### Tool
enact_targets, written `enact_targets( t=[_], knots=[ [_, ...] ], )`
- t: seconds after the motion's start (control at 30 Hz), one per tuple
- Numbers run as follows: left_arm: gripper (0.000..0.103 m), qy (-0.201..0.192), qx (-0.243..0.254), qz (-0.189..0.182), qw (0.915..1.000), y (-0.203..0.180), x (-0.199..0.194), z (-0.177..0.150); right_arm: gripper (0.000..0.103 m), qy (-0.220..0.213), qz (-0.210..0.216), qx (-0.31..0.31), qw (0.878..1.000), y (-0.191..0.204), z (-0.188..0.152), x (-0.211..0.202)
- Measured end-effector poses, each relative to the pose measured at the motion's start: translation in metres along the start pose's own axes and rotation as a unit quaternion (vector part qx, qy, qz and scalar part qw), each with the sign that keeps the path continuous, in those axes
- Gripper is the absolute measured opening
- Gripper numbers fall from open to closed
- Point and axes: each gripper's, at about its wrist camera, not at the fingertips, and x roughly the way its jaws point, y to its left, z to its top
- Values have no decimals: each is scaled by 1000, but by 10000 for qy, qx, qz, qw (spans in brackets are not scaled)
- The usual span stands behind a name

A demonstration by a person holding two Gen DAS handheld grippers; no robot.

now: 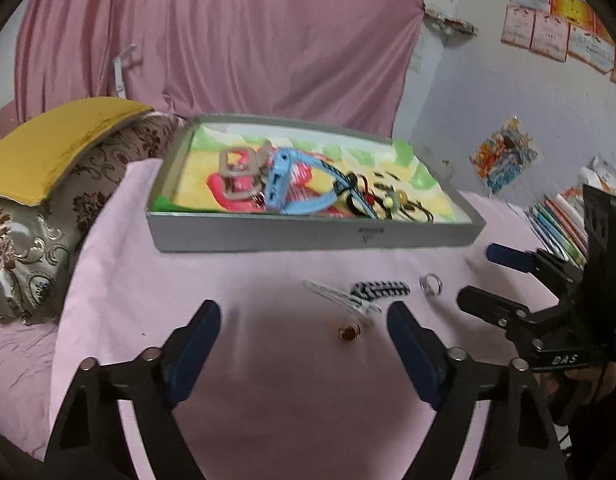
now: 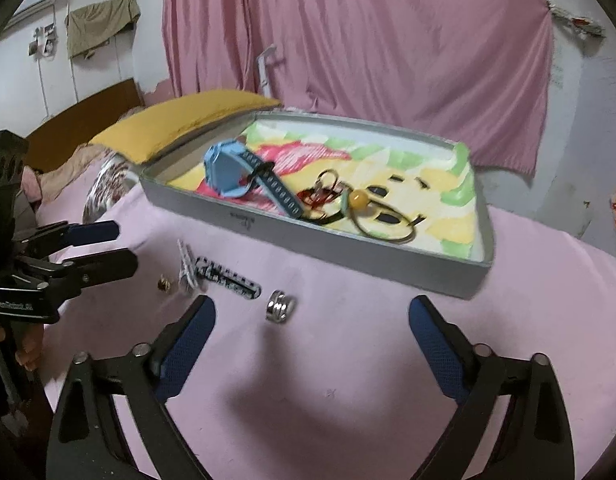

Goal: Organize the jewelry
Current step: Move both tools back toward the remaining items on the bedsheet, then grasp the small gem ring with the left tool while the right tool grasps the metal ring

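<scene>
A grey shallow box (image 1: pixel 308 236) (image 2: pixel 348 248) with a colourful lining stands on the pink cloth. It holds a blue watch (image 1: pixel 284 184) (image 2: pixel 228 168), a cord necklace with a yellow bead (image 2: pixel 360 199) and other pieces. In front of it on the cloth lie a silver clip (image 1: pixel 340 298) (image 2: pixel 186 268), a black-and-white checkered clip (image 1: pixel 384 289) (image 2: pixel 228 276), a silver ring (image 1: pixel 431 283) (image 2: pixel 281 307) and a small gold piece (image 1: pixel 349 333) (image 2: pixel 164 283). My left gripper (image 1: pixel 304 312) (image 2: pixel 124 246) is open above the gold piece and touches nothing. My right gripper (image 2: pixel 313 306) (image 1: pixel 480 274) is open too, with the ring just ahead of its left finger.
A yellow cushion (image 1: pixel 64 144) and a brown patterned pillow (image 1: pixel 36 236) lie left of the box. A pink curtain (image 1: pixel 228 40) hangs behind. Books (image 1: pixel 560 224) are stacked at the right by the wall. A hand (image 2: pixel 28 344) grips the left gripper's handle.
</scene>
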Motion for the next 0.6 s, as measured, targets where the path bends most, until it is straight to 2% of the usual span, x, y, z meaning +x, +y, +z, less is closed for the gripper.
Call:
enact_targets(
  t=[0.13, 0.17, 0.2, 0.37, 0.6],
  knots=[
    [62, 238, 88, -134, 9996, -3, 7, -2, 61, 217, 176, -36, 9996, 3, 0, 10],
    [55, 314, 102, -181, 9993, -3, 10, -3, 53, 246, 219, -48, 9994, 4, 0, 11],
    [50, 363, 112, -214, 9990, -3, 12, -3, 51, 276, 247, -61, 9993, 4, 1, 12],
    [41, 509, 191, -297, 9981, -7, 18, -2, 38, 415, 365, -156, 9984, 10, 2, 19],
    [31, 653, 454, -302, 9964, -19, 23, -1, 32, 558, 495, -181, 9971, 12, 6, 28]
  ],
)
